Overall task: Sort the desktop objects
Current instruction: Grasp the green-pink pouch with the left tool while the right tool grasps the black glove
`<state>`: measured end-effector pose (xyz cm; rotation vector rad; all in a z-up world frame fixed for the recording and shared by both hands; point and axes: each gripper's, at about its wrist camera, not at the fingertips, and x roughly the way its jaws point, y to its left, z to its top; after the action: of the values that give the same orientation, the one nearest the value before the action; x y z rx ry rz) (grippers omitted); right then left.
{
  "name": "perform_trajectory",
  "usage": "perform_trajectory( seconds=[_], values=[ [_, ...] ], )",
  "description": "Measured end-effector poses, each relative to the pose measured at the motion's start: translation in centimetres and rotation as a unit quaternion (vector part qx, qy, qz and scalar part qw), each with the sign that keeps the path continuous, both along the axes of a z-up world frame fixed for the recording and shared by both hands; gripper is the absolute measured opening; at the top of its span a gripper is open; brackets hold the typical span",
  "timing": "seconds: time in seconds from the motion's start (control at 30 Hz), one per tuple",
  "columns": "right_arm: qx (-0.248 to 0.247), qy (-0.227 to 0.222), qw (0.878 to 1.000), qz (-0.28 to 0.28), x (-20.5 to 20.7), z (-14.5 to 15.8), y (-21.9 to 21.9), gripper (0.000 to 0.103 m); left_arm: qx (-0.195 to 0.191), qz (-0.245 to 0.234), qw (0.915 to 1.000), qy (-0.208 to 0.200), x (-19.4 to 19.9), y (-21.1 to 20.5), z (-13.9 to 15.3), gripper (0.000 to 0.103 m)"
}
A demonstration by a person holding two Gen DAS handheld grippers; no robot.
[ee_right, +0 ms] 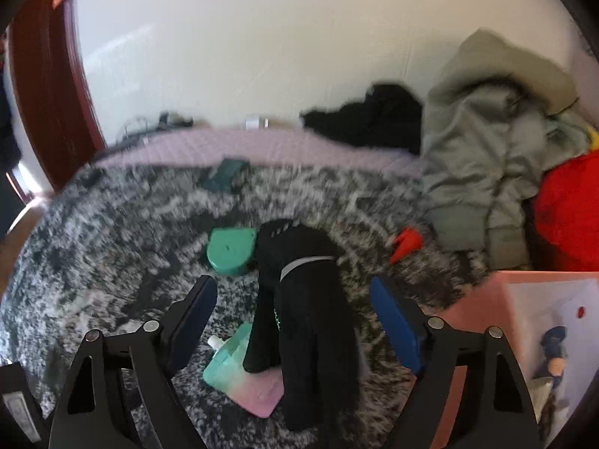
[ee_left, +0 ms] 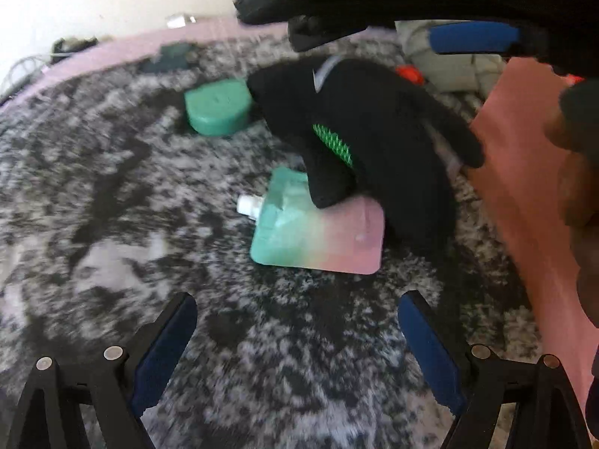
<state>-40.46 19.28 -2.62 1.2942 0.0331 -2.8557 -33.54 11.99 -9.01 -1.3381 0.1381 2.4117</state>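
Black glove (ee_left: 374, 131): lies on the mottled grey-and-black fleece blanket (ee_left: 112, 205), its fingers draped over the upper edge of a teal-to-pink spouted pouch (ee_left: 318, 239); its cuff end is touching or just beside a teal oval case (ee_left: 219, 106).

Left wrist view only: the right gripper's blue-padded finger (ee_left: 473, 37) shows at the top, above the glove, and a blurred hand (ee_left: 576, 172) fills the right edge.

Right wrist view only: a door frame (ee_right: 48, 112) at far left, a white wall, a black garment (ee_right: 374, 116) at the back, a heap of grey-green clothing (ee_right: 494, 157), a red cloth (ee_right: 569, 209) at far right, and the inside of the pink box (ee_right: 486, 299).

Both views: a small dark green thing (ee_right: 226, 174) near the pink sheet edge at the back; too blurred to name.

Left gripper (ee_left: 297, 351): jaws wide apart, nothing between them; the pouch and glove lie ahead of it, apart from the fingertips.

Right gripper (ee_right: 294, 321): jaws spread wide, with the glove (ee_right: 299, 318) and pouch (ee_right: 239, 374) seen between the fingers; whether the pads touch the glove cannot be told.

Red pointed object (ee_right: 406, 243): on the blanket to the right of the glove, near the clothing heap.

Pink box contents: a small figure with dark blue hair (ee_right: 554, 351) lies inside on a pale sheet with a red dot.
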Motion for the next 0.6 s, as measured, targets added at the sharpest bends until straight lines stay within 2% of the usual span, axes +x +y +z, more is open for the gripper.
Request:
perform_trajectory(
  seconds=[0.03, 0.07, 0.1, 0.2, 0.3, 0.37, 0.53, 0.6],
  values=[
    [0.009, -0.017, 1.0, -0.006, -0.9, -1.0, 0.1, 0.072, -0.003, -0.002, 1.0, -0.004, -0.4, 0.3, -0.4, 0.091],
    [0.013, -0.024, 1.0, -0.009, -1.5, -1.6, 0.2, 0.044, -0.004, -0.004, 1.0, -0.007, -0.8, 0.6, -0.8, 0.091],
    [0.012, -0.032, 0.999, -0.013, -1.9, -2.2, 0.7, 0.001, -0.004, -0.007, 0.9999, -0.008, -1.1, 0.9, -1.0, 0.091],
    [-0.016, -0.038, 0.999, -0.016, -2.3, -2.6, 2.3, 0.003, 0.013, -0.01, 0.9999, -0.003, -2.1, 1.7, -0.9, 0.091],
    [-0.061, -0.004, 0.998, -0.024, -1.2, -0.1, 4.3, 0.003, 0.034, 0.001, 0.9994, -0.003, -3.4, 2.2, -1.0, 0.092],
    [-0.079, 0.036, 0.996, -0.025, 0.0, 2.5, 5.2, 0.003, 0.034, 0.009, 0.9994, 0.001, -3.9, 2.5, -1.3, 0.093],
    [-0.091, 0.129, 0.987, -0.016, 4.0, 9.7, 6.3, 0.003, -0.002, -0.004, 0.9996, 0.027, -3.6, 3.5, -2.1, 0.095],
    [-0.093, 0.157, 0.983, -0.012, 5.7, 12.0, 6.4, 0.003, 0.008, 0.003, 0.9995, 0.03, -3.4, 2.8, -1.7, 0.074]
  ],
)
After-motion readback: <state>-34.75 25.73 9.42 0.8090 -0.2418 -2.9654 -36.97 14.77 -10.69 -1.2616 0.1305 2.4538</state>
